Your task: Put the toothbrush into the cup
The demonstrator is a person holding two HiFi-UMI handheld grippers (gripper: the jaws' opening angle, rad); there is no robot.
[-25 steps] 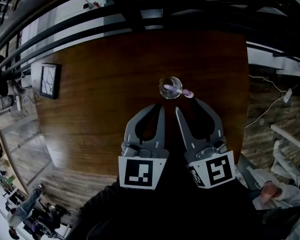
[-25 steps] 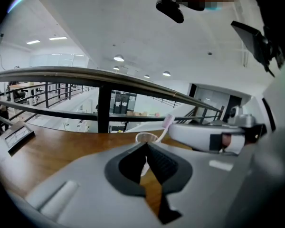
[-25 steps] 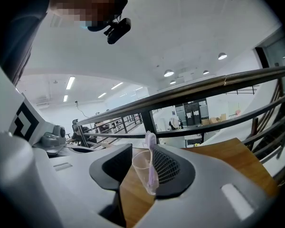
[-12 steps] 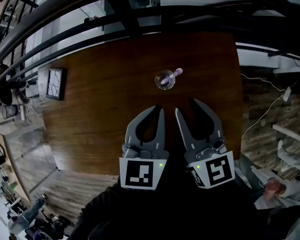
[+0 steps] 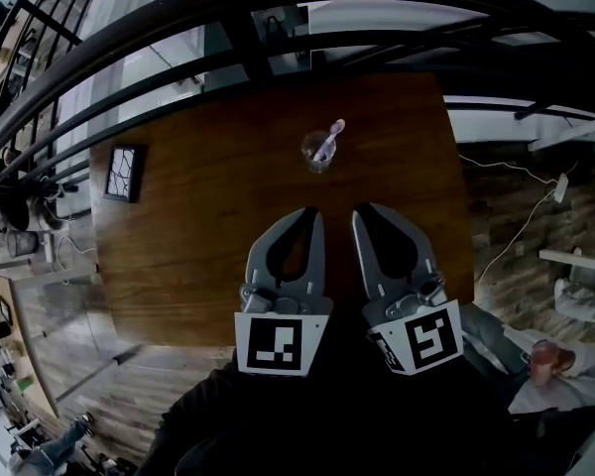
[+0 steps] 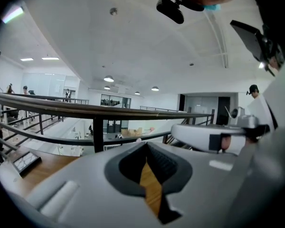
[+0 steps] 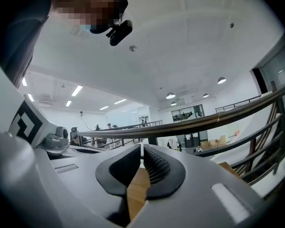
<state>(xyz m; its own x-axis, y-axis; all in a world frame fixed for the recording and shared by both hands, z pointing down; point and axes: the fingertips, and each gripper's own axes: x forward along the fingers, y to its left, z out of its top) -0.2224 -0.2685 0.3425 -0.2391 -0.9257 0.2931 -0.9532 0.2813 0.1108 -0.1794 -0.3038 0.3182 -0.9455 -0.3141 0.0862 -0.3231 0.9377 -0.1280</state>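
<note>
A small clear cup (image 5: 317,153) stands on the brown wooden table (image 5: 208,236), far of centre. A toothbrush (image 5: 330,135) with a pale purple handle stands in it, leaning to the upper right. Both grippers hover side by side nearer than the cup and apart from it. My left gripper (image 5: 317,214) (image 6: 145,145) is shut, tips together and nothing between them. My right gripper (image 5: 362,212) (image 7: 141,147) has just been closing; its tips now meet on nothing. Neither gripper view shows the cup.
A framed picture (image 5: 124,174) lies near the table's left edge. A dark metal railing (image 5: 228,28) runs behind the table's far edge. Wood-plank floor (image 5: 69,345) lies to the left and front. A seated person's hand (image 5: 541,363) shows at the lower right.
Both grippers have pulled back and upward from the cup, which now looks smaller and farther off. The right jaws went from wide apart to together. The toothbrush's handle now points up-right.
</note>
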